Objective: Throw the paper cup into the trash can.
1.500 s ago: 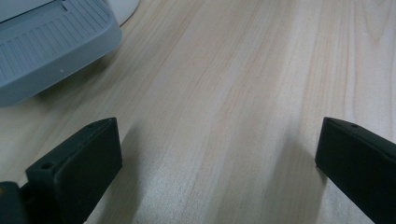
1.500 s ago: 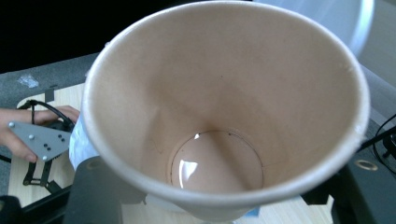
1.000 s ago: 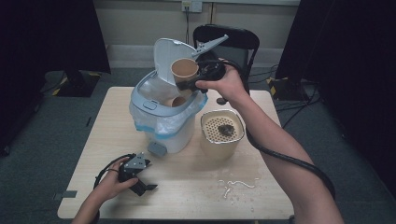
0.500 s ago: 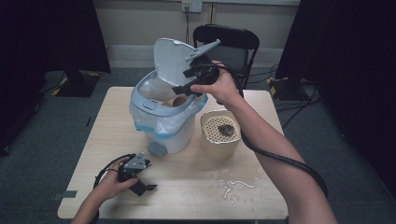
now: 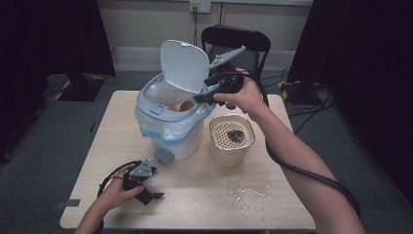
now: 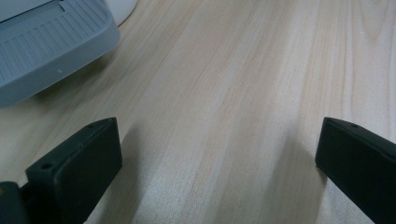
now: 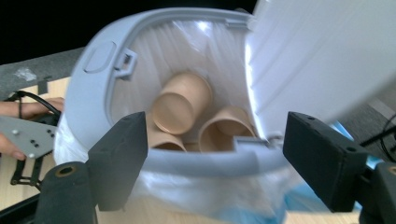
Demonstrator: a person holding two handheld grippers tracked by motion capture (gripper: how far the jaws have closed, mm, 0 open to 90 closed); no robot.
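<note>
The right gripper (image 5: 202,96) hangs just over the rim of the open bin (image 5: 168,119). Its jaws have just been opening and stand spread with nothing between them. Below and ahead of them, paper cups (image 7: 182,102) lie inside the bin's bag. The left gripper (image 5: 146,187) rests on the table (image 5: 204,200), jaws wide apart and empty, near the bin's pedal (image 6: 46,44).

A perforated cream container (image 5: 232,139) stands near white scraps (image 5: 249,193) (table's right half), black chair (image 5: 235,41) behind.
</note>
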